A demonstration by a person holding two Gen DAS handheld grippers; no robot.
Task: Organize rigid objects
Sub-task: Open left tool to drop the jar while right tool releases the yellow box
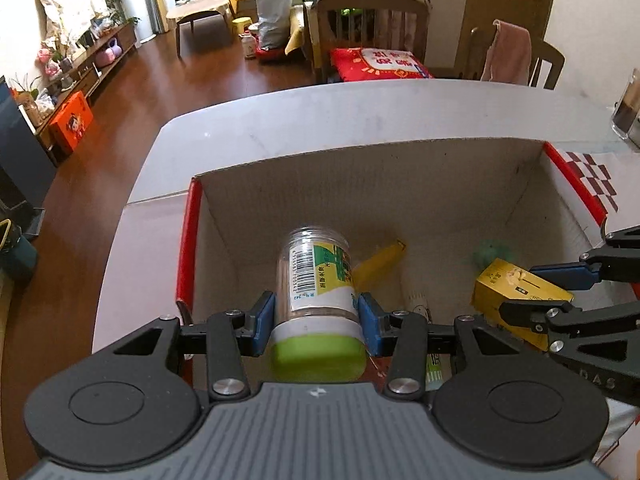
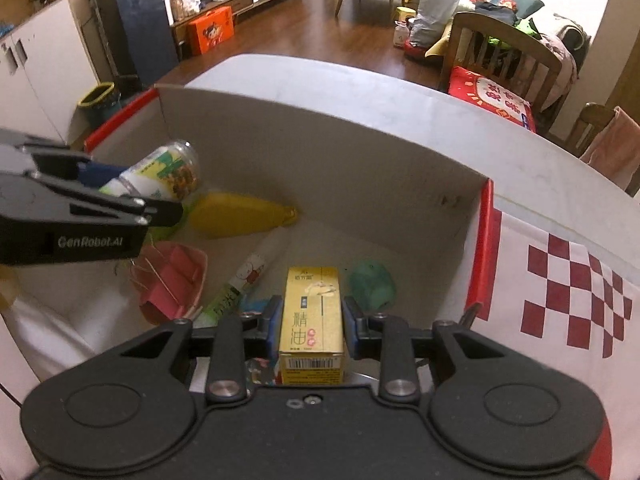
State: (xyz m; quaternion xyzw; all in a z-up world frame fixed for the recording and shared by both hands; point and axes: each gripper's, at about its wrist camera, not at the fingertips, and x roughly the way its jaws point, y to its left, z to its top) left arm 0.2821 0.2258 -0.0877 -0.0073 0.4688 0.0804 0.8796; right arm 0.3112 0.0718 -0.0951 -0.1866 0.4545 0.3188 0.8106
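My left gripper [image 1: 316, 320] is shut on a clear plastic jar [image 1: 316, 280] with a green lid, held over the open cardboard box [image 1: 360, 184]. The jar also shows in the right wrist view [image 2: 164, 172]. My right gripper [image 2: 310, 328] is shut on a gold carton [image 2: 312, 320], held inside the box near its right side. The carton and right gripper also show in the left wrist view [image 1: 516, 296]. On the box floor lie a yellow bottle [image 2: 240, 212], a white tube [image 2: 244, 280], a green lump [image 2: 372, 284] and a pink packet [image 2: 176, 280].
The box stands on a white table [image 1: 320, 120] with a red-checked flap [image 2: 568, 292] at its right. A glass [image 1: 626, 112] stands at the table's far right. Wooden chairs [image 1: 372, 20] stand beyond the far edge.
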